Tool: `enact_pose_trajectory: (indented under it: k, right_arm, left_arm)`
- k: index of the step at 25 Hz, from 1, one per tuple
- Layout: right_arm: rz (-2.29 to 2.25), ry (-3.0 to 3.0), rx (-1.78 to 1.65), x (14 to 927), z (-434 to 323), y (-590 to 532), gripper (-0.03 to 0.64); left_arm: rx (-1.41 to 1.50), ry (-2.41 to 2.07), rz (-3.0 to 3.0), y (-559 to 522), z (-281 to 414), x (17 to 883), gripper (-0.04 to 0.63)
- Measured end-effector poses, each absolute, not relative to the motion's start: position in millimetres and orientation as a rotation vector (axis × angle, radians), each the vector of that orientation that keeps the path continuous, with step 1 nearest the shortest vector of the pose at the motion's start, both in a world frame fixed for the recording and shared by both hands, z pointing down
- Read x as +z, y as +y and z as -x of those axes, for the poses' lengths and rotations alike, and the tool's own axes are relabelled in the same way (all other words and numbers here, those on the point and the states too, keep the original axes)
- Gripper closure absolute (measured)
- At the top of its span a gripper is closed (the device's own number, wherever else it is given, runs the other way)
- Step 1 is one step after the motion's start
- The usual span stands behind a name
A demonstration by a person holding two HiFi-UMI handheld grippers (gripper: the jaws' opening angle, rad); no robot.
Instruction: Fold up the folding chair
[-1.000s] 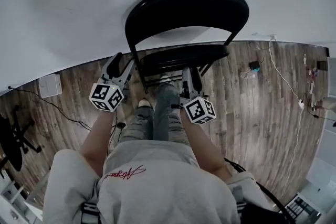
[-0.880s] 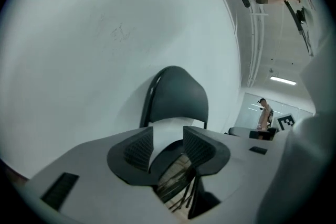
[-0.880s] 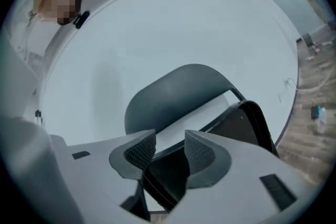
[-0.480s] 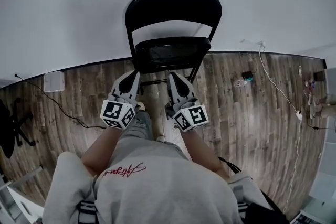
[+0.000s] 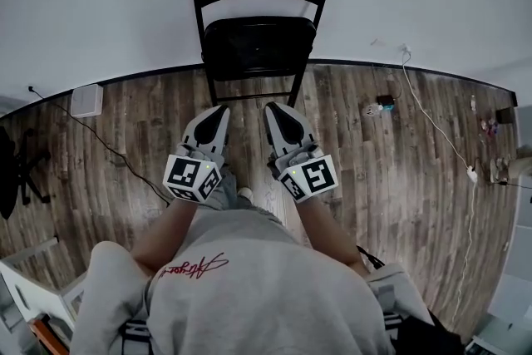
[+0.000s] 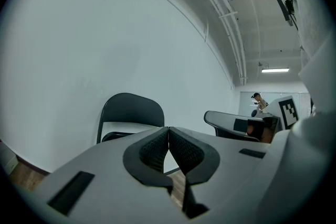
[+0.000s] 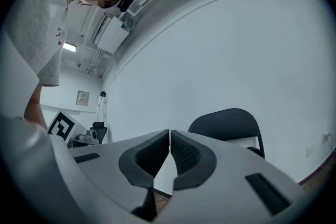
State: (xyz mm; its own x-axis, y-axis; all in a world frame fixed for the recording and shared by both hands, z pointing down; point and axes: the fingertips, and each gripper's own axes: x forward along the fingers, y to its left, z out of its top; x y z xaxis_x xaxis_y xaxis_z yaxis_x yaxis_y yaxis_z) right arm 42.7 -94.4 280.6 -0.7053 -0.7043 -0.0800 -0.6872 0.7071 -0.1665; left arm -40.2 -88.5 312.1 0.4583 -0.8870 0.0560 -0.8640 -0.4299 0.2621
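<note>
I have both forearms stretched forward from the grey sleeves, side by side and roughly parallel, with a narrow gap of floor between them. The left hand-held gripper (image 5: 219, 109) points level towards the far wall (image 5: 100, 4), its marker cube (image 5: 193, 177) sitting nearest my body. Its jaws are pressed together with nothing between them, as its own view shows (image 6: 168, 129). The right hand-held gripper (image 5: 275, 109) mirrors that pose, cube (image 5: 309, 177) near, tips far, and its jaws are likewise closed on nothing (image 7: 169, 134).

The folding chair (image 5: 259, 21) stands upright at the far side, straight ahead of both tips, on the wood floor (image 5: 374, 179) right at the foot of the white wall. Its dark seat panel sits close under the curved backrest. Neither hand-held gripper touches it; both are held well apart from it on the near side. In the left gripper view the chair lies left of the jaws, and in the right gripper view, right of them.
</note>
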Motion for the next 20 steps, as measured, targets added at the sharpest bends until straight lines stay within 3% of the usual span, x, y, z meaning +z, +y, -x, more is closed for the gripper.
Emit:
enact_pose_trajectory:
  k: [11,20]
  right_arm:
    - [1.109,2.792,-0.189,254.2,-28.6,-59.1,0.597]
    - [1.173,2.768,-0.167,250.5,-22.8,-45.6,0.598]
  left_arm:
    - [-0.154,-1.503,-2.625,-55.2,33.6,262.0,0.577]
    - [-0.183,-1.508,-2.596,-44.8,56.6,269.1,0.577]
